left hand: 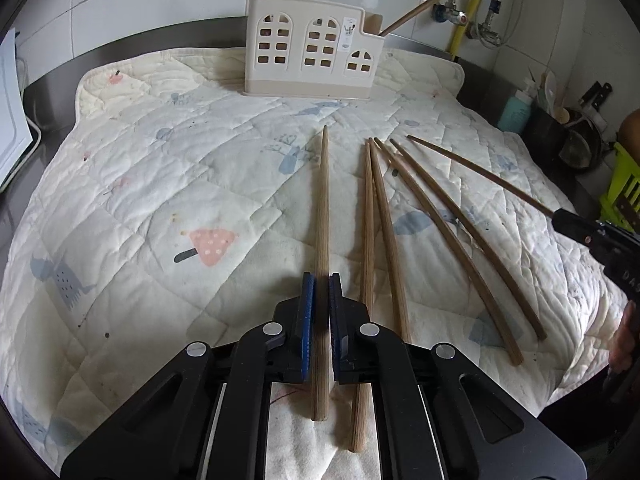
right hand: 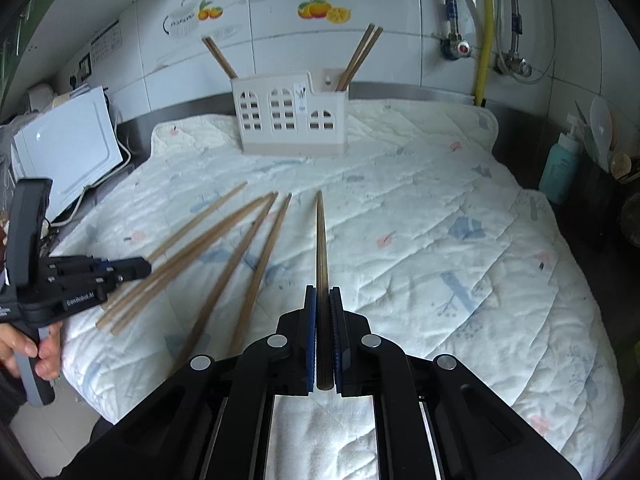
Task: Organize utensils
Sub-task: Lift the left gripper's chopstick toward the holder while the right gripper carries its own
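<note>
In the left wrist view my left gripper (left hand: 321, 280) is shut on a pale wooden chopstick (left hand: 322, 200) that lies lengthwise on the quilt. Several more chopsticks (left hand: 386, 240) fan out just to its right. Farthest right, my right gripper (left hand: 560, 214) pinches the end of a darker chopstick (left hand: 480, 172). In the right wrist view the right gripper (right hand: 322, 292) is shut on that dark chopstick (right hand: 321, 240), which points toward the cream house-shaped holder (right hand: 292, 120). Chopsticks (right hand: 360, 54) stand in the holder. The left gripper (right hand: 142, 268) appears at the left, by the loose chopsticks (right hand: 224, 264).
A quilted mat (left hand: 160, 160) covers the counter. A white appliance (right hand: 68, 152) stands at the left edge, and a teal bottle (right hand: 560, 168) and dark pots sit at the right. A green basket (left hand: 624, 188) is near the right gripper. Pipes (right hand: 484, 32) run down the tiled wall.
</note>
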`<state>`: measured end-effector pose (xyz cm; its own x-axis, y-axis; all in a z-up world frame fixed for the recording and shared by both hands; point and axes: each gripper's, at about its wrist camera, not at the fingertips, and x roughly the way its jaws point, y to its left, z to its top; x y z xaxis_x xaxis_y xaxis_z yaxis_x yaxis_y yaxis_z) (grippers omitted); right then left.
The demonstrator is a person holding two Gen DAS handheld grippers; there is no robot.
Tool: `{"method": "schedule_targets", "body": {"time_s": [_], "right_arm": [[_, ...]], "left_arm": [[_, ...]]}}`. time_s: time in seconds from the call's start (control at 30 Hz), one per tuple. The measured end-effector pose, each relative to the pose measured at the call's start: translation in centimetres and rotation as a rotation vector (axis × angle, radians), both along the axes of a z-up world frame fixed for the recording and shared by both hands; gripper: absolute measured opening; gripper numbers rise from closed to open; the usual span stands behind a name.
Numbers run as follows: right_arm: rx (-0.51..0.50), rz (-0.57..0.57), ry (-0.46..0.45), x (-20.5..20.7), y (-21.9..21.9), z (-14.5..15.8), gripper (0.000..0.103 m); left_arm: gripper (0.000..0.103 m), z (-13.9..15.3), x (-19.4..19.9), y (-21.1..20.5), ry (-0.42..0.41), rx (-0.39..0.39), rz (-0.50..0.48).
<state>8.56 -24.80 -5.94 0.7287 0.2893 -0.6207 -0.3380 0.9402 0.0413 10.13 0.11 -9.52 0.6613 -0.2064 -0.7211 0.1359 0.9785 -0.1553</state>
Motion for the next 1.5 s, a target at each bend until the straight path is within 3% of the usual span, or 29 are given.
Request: {"method": "schedule_targets", "body": {"time_s": [0.17, 0.3, 0.67, 0.83, 1.13, 1.5], "right_arm": [[0.005, 0.002, -0.013, -0.1, 0.1, 0.8, 0.006], [0.007, 0.007, -0.033, -0.3, 0.2, 1.8, 0.006], [0.025, 0.033, -0.122, -0.2, 0.2, 6.1, 0.006], [0.034, 0.047, -0.152, 0.5, 0.3, 7.9, 0.006], [0.026, 0.094, -0.182, 3.0, 1.2, 11.2, 0.006], [-0.031, 0.125, -0.226, 8.3, 2.2, 17.8, 0.006]], "left_arm": [[0.008, -0.2, -0.2, -0.5, -0.014, 0.025, -0.004], [0.006, 0.3, -0.1, 0.1, -0.009, -0.001, -0.005], [0.006, 4.6, 0.0, 1.6, -0.12, -0.055, 0.002], [0.006, 6.1, 0.5, 1.7, -0.164, -0.041, -0.004], [0.006, 8.3, 2.0, 1.7, -0.187, -0.008, -0.031], [0.005, 12.8, 4.9, 2.2, -0.243, -0.02, -0.056]]}}
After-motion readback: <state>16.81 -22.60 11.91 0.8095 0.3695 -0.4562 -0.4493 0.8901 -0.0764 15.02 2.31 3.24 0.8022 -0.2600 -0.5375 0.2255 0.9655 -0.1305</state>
